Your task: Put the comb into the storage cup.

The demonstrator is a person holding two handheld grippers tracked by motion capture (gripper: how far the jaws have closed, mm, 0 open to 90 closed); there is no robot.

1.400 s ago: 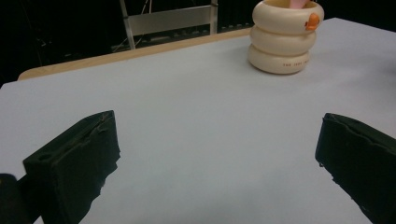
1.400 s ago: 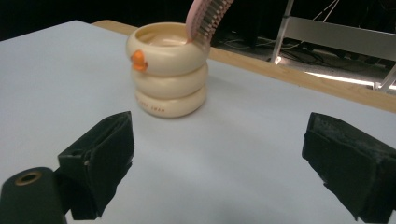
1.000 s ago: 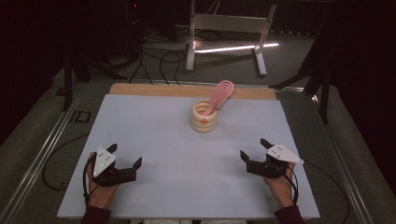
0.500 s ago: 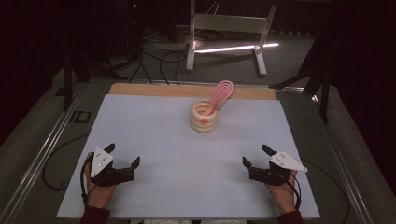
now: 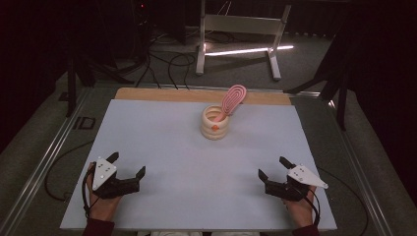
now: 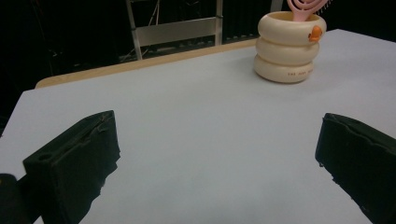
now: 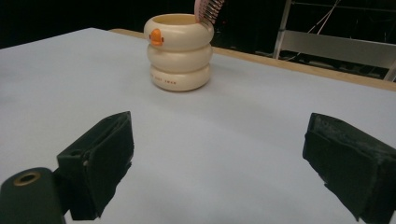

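A cream ringed cup [image 5: 215, 123] with a small orange duck mark stands upright at the far middle of the pale blue table top [image 5: 162, 147]. A pink hairbrush [image 5: 232, 100] leans out of it to the right. The cup [image 6: 288, 46] sits far ahead in the left gripper view, and the cup [image 7: 178, 51] also stands ahead in the right gripper view. My left gripper [image 5: 127, 165] rests open near the front left edge, nothing between its jaws. At the front right my right gripper [image 5: 274, 168] is open and empty too.
A wooden strip [image 5: 196, 95] runs along the table's far edge. Beyond it stand a white metal frame [image 5: 236, 29] with a lit bar and loose cables [image 5: 162, 59] on the floor. Metal rails [image 5: 44, 162] flank the table.
Both hands have drawn back a little toward the front edge, the grippers staying open. The cup and brush have not moved.
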